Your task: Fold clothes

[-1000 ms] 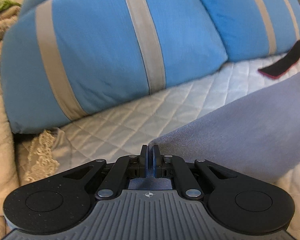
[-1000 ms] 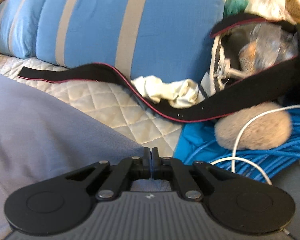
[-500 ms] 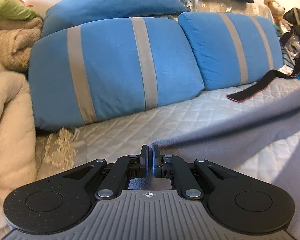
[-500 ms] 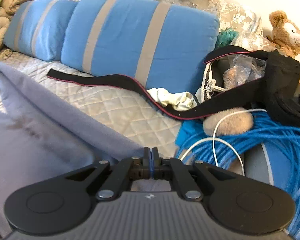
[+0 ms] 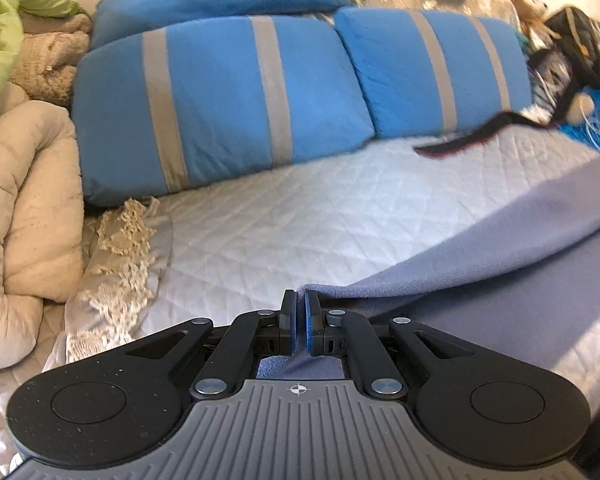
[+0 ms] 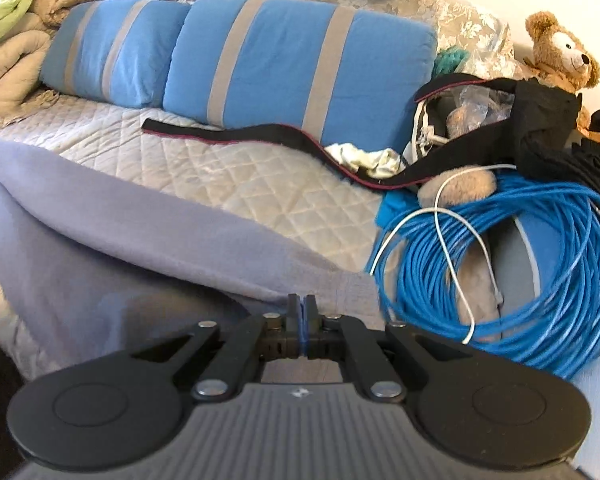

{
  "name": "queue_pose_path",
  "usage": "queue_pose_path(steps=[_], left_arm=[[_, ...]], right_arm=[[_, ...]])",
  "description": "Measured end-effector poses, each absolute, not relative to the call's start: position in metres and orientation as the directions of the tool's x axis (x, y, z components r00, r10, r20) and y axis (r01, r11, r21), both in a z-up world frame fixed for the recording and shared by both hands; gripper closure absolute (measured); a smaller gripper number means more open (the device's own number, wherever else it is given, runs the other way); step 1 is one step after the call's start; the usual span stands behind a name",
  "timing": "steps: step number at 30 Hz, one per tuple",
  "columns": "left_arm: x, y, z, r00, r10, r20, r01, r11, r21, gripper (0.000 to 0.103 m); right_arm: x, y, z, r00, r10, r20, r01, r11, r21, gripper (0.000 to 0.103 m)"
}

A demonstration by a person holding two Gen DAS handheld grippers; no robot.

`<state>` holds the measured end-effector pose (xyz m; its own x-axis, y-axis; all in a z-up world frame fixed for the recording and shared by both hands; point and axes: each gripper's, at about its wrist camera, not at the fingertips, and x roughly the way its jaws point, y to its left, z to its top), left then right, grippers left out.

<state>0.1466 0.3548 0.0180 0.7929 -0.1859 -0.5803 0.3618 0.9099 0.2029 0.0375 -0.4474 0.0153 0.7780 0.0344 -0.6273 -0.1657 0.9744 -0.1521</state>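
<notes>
The left tongs pinch a corner of the grey-purple cloth, which stretches away to the right over the quilted bed. Behind lie two blue striped pillows, a beige comforter at left and a black strap.

Plain lavender-grey fleece cloth, lifted at two corners, its edge stretched taut and sagging onto the quilted bed.

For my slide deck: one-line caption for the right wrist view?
Right tongs pinch a corner of the grey-blue cloth over a quilted bed, beside coiled blue cable.
</notes>
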Motion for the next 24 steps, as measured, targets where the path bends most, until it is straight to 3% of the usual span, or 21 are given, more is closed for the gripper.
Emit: queue_pose_path(steps=[4,5,6,7,9,13,15,24], left_arm=[[0.14,0.352,0.015,0.748,-0.182,-0.638,0.393,0.896,0.206,0.095],[0.14,0.352,0.015,0.732,-0.177,-0.658,0.397,0.895,0.202,0.091],[0.14,0.353,0.016,0.708,-0.167,-0.686,0.399,0.896,0.194,0.08],[0.141,0.354,0.017,0.687,-0.164,-0.708,0.404,0.896,0.184,0.073],[0.138,0.355,0.025,0.659,-0.171,-0.733,0.424,0.889,0.174,0.061],[0.135,0.34,0.051,0.67,-0.16,-0.725,0.447,0.867,0.222,0.051],[0.134,0.323,0.066,0.686,-0.156,-0.711,0.462,0.848,0.26,0.047],[0.129,0.226,0.102,0.699,-0.289,-0.654,0.577,0.768,0.277,0.041]], right_arm=[[0.028,-0.441,0.004,0.753,0.047,-0.656,-0.203,0.965,-0.164,0.102],[0.026,-0.439,0.002,0.748,0.044,-0.663,-0.209,0.963,-0.172,0.102],[0.025,-0.437,-0.001,0.74,0.042,-0.671,-0.214,0.961,-0.176,0.099],[0.024,-0.435,-0.002,0.74,0.035,-0.672,-0.216,0.958,-0.188,0.084],[0.019,-0.43,-0.003,0.756,0.009,-0.655,-0.214,0.949,-0.234,0.066],[0.012,-0.423,-0.004,0.775,-0.023,-0.631,-0.227,0.923,-0.312,0.041],[0.01,-0.419,-0.007,0.784,-0.04,-0.62,-0.244,0.897,-0.367,0.034],[0.004,-0.408,-0.033,0.766,-0.086,-0.637,-0.341,0.786,-0.515,0.025]])
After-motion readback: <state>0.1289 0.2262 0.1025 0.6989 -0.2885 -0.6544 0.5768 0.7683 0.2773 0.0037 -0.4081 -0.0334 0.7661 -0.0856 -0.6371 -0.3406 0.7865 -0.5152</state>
